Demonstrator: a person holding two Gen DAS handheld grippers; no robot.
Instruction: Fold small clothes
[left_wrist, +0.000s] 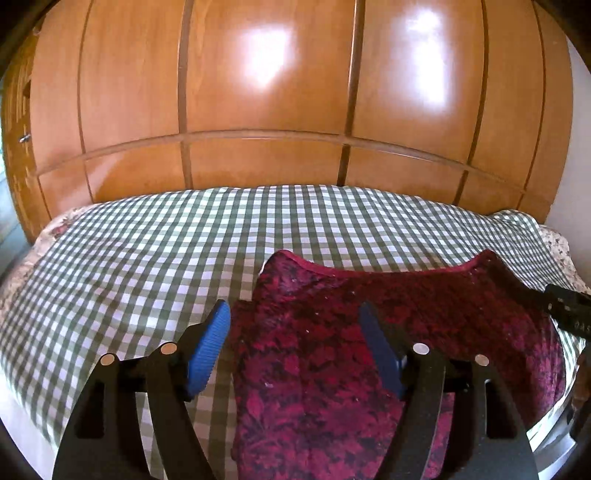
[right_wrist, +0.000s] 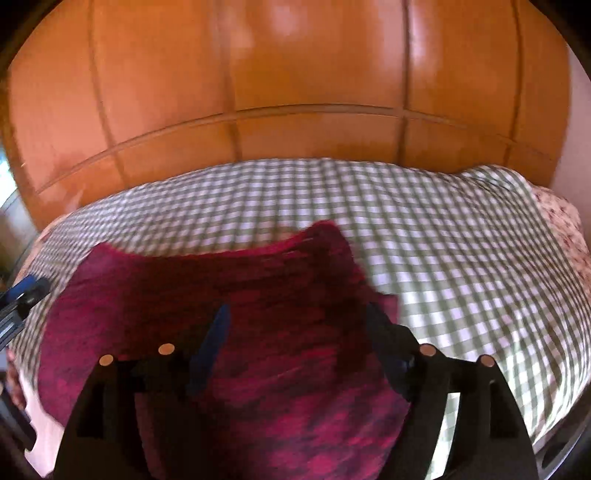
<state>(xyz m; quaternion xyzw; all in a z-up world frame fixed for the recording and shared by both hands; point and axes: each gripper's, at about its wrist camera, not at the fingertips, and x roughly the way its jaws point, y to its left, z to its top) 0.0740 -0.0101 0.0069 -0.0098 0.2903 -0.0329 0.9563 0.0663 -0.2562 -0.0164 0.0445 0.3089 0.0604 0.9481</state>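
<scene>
Garment: the dark red patterned garment (left_wrist: 332, 354) lies flat on my bed's checked cover (left_wrist: 129, 258); its near end is cut off by the frame.
Left gripper (left_wrist: 295, 347): my jaws stand apart above the cloth, gripping nothing.
Right gripper (right_wrist: 299, 350): jaws apart too, over the garment (right_wrist: 258, 295); this view is blurred.
Wardrobe (left_wrist: 258, 92): behind the bed, top cut off.

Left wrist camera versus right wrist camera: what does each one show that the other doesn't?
Only the left wrist view shows a sharp picture: the leaf pattern on the dark red garment and a small metal knob at far left. Only the right wrist view, blurred, shows the right gripper over the garment's right side. Both share the checked bed cover, the wooden wardrobe and open jaws.
</scene>
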